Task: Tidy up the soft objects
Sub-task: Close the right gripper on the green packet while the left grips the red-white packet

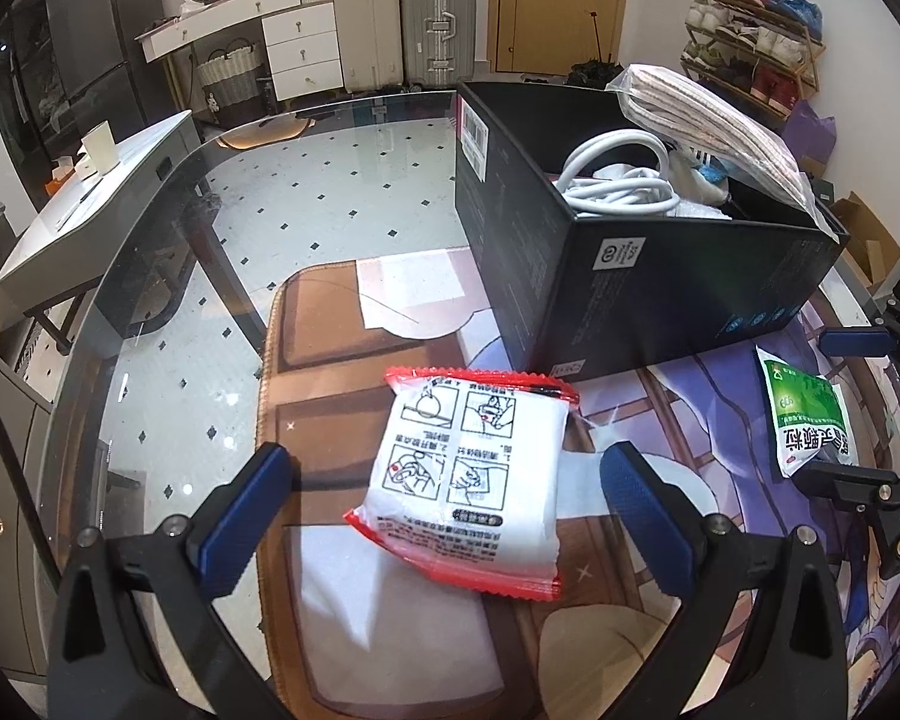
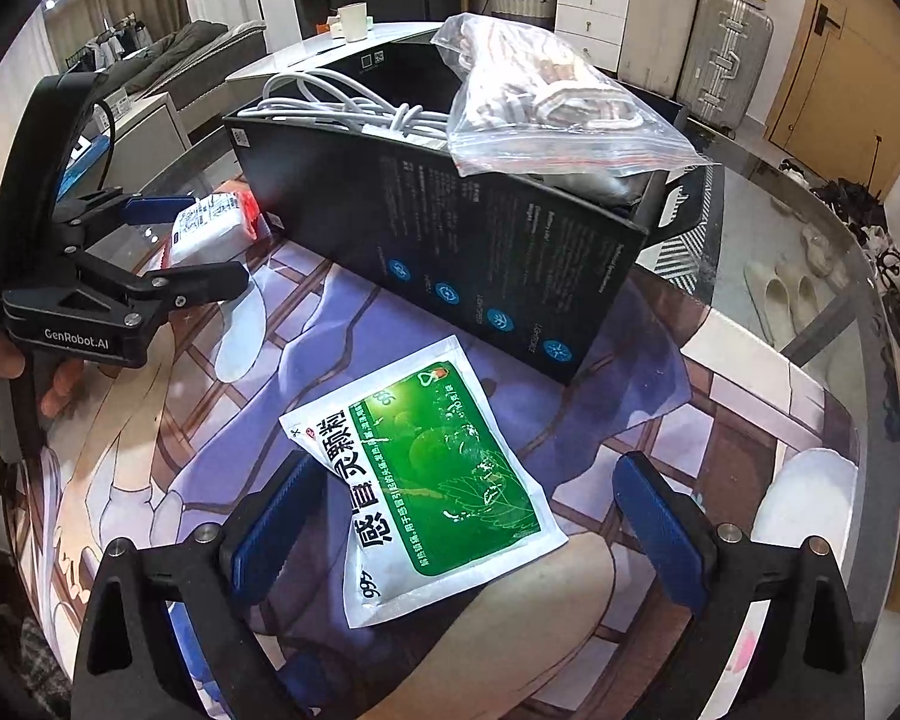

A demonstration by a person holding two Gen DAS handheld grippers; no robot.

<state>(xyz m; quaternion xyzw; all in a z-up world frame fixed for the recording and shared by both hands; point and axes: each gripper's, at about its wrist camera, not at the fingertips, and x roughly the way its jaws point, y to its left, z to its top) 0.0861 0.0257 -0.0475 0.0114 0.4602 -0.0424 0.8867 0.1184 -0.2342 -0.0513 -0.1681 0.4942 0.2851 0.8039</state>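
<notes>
Nearest the cameras, both grippers are spread wide and grasp nothing. Between the left gripper's [image 1: 444, 516] fingers a red-edged white sachet [image 1: 468, 480] lies on the printed mat [image 1: 330, 372]; the right gripper [image 2: 456, 531] straddles a green granule packet [image 2: 432, 492], its left pad touching the packet's edge. Farther back stands the black box [image 1: 630, 276], already holding a coiled white cable [image 1: 618, 180], with a zip bag of striped cloth [image 2: 546, 102] resting across its rim. Apparently partway: two packets remain.
</notes>
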